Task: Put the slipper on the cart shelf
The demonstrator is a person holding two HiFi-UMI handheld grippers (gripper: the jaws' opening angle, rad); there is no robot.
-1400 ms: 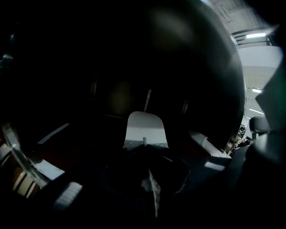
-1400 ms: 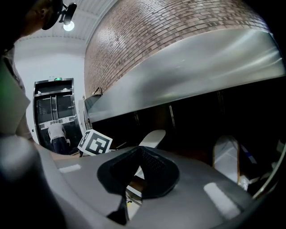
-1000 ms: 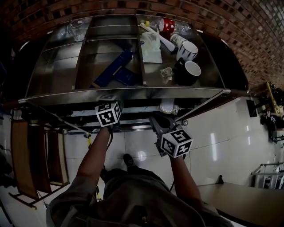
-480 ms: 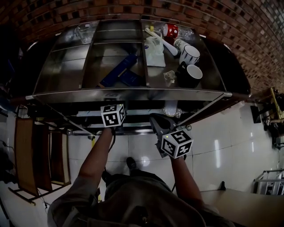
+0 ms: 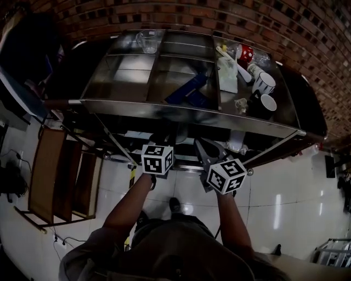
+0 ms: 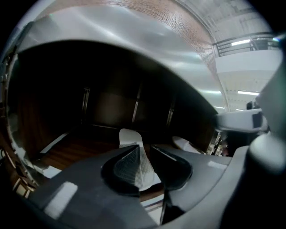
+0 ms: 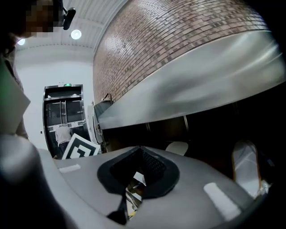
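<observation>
A white slipper [image 6: 129, 135] lies on the cart's dark lower shelf [image 6: 73, 150], seen in the left gripper view just beyond the jaw tips. A second white slipper [image 6: 184, 143] lies to its right, and one slipper [image 7: 177, 147] shows in the right gripper view. My left gripper [image 6: 145, 150] is open. Its jaws have just been opening, then eased in a little, and nothing is pinched between them. My right gripper [image 7: 142, 151] looks shut and empty. In the head view both marker cubes, left [image 5: 157, 159] and right [image 5: 226, 175], hang in front of the cart below its top tray [image 5: 137, 104].
The top tray holds mugs [image 5: 264, 83], a glass jug [image 5: 147, 39], a blue object [image 5: 189, 90] and a white bag [image 5: 227, 74]. A brick wall [image 5: 164, 13] stands behind the cart. Wooden furniture [image 5: 60, 175] stands left. A wrapped item [image 7: 245, 167] lies on the shelf's right.
Both grippers have drawn back from under the cart's top tray toward the person. The head view has shifted, so the cart now sits higher and further right.
</observation>
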